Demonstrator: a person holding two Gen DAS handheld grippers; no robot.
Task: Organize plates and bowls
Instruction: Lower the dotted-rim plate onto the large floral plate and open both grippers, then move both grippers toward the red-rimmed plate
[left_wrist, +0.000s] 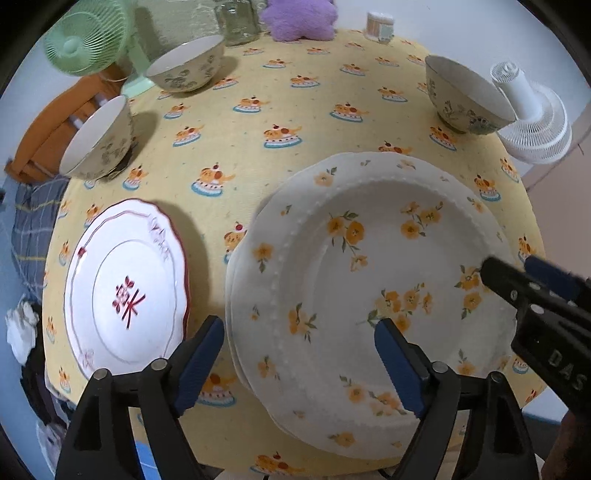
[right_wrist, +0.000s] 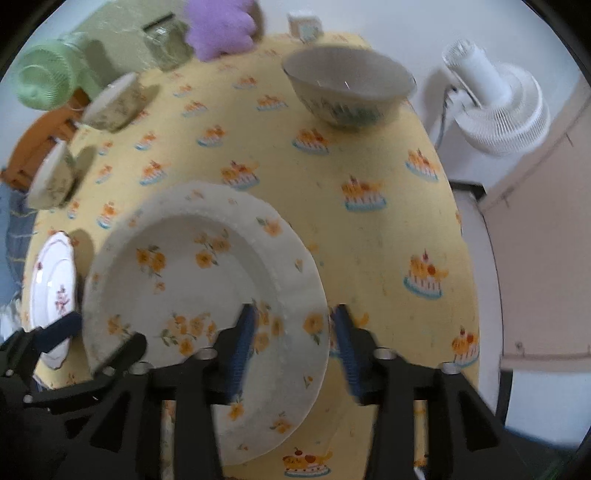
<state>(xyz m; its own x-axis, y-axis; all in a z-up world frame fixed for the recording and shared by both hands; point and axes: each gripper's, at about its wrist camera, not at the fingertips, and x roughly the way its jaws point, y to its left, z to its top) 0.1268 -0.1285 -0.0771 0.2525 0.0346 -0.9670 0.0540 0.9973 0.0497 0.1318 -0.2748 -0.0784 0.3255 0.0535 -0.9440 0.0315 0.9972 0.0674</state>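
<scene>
A stack of white plates with yellow flowers (left_wrist: 369, 280) lies on the yellow tablecloth (left_wrist: 258, 122); it shows in the right wrist view (right_wrist: 192, 280) too. A red-rimmed plate (left_wrist: 125, 291) lies to its left. Three patterned bowls stand further back: far left (left_wrist: 98, 138), back left (left_wrist: 186, 64) and back right (left_wrist: 465, 98). My left gripper (left_wrist: 299, 354) is open, its fingers straddling the stack's left rim. My right gripper (right_wrist: 295, 350) is open around the stack's right rim; it also shows in the left wrist view (left_wrist: 517, 277).
A green fan (left_wrist: 85, 37), a glass jar (left_wrist: 240, 22), a purple plush (left_wrist: 299, 18) and a small container (left_wrist: 379, 24) stand at the table's back edge. A white fan (left_wrist: 532, 118) stands beyond the right edge. An orange chair (left_wrist: 55, 125) is at left.
</scene>
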